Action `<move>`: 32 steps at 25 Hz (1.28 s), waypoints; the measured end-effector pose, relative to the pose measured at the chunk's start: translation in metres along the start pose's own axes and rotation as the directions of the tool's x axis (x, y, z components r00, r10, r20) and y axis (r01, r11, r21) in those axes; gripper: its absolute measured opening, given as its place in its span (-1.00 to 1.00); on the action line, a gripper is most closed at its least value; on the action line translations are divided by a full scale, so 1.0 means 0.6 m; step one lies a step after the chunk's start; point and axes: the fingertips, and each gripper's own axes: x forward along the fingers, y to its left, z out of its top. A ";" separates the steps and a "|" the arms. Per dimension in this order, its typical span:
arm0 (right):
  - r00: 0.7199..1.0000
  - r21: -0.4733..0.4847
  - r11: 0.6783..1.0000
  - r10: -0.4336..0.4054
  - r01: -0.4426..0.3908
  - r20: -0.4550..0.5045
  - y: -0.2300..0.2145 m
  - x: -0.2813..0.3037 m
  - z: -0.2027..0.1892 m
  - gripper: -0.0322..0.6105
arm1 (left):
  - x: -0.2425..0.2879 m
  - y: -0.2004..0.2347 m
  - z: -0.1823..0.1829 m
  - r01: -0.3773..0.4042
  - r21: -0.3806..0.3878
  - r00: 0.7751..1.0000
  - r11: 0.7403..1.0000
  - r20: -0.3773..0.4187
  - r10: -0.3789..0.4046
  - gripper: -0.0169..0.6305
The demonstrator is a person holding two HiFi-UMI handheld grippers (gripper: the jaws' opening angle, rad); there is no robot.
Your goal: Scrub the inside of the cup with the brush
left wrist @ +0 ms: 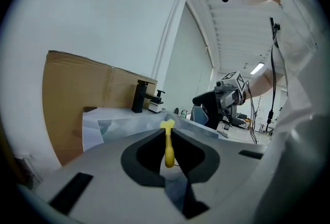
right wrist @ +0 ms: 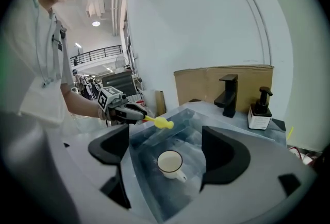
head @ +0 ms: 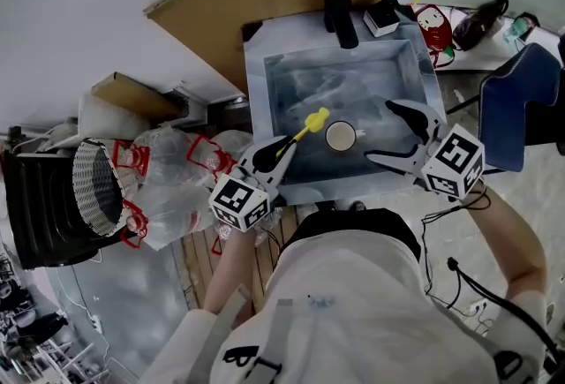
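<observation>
A white cup (head: 340, 137) with a dark rim and a side handle stands upright on the floor of the grey-blue sink (head: 263, 100). My left gripper (head: 275, 156) is shut on the handle of a yellow brush (head: 309, 124), whose head hangs over the sink just left of the cup and apart from it. In the left gripper view the brush (left wrist: 168, 147) sticks out between the closed jaws. My right gripper (head: 380, 132) is open above the sink, right of the cup. In the right gripper view the cup (right wrist: 170, 162) lies between and below the spread jaws of this gripper (right wrist: 166, 148), with the brush head (right wrist: 164, 123) beyond it.
A black faucet (head: 338, 11) and a soap dispenser (head: 384, 16) stand at the sink's far edge, backed by a cardboard sheet (head: 229, 3). Plastic bags (head: 177, 188) and a wire basket (head: 93, 188) crowd the left. A blue chair (head: 516, 104) sits to the right.
</observation>
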 end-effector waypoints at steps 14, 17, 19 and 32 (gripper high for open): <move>0.985 -0.263 0.959 0.066 -0.106 -0.157 -0.025 0.043 -0.049 0.45 | 0.025 0.012 -0.004 -0.042 0.015 0.997 0.999 -0.066 0.043 -0.84; 0.975 -0.266 0.955 0.074 -0.129 -0.207 -0.048 0.051 -0.069 0.45 | 0.038 0.007 -0.008 -0.029 0.040 0.995 0.999 -0.098 0.033 -0.84; 0.969 -0.289 0.946 0.077 -0.145 -0.235 -0.055 0.055 -0.078 0.45 | 0.044 0.007 -0.008 -0.023 0.059 0.993 0.998 -0.116 0.030 -0.84; 0.903 -0.445 0.851 0.076 -0.280 -0.422 -0.071 0.094 -0.150 0.45 | 0.072 -0.020 -0.039 0.075 0.143 0.963 0.987 -0.266 -0.035 -0.84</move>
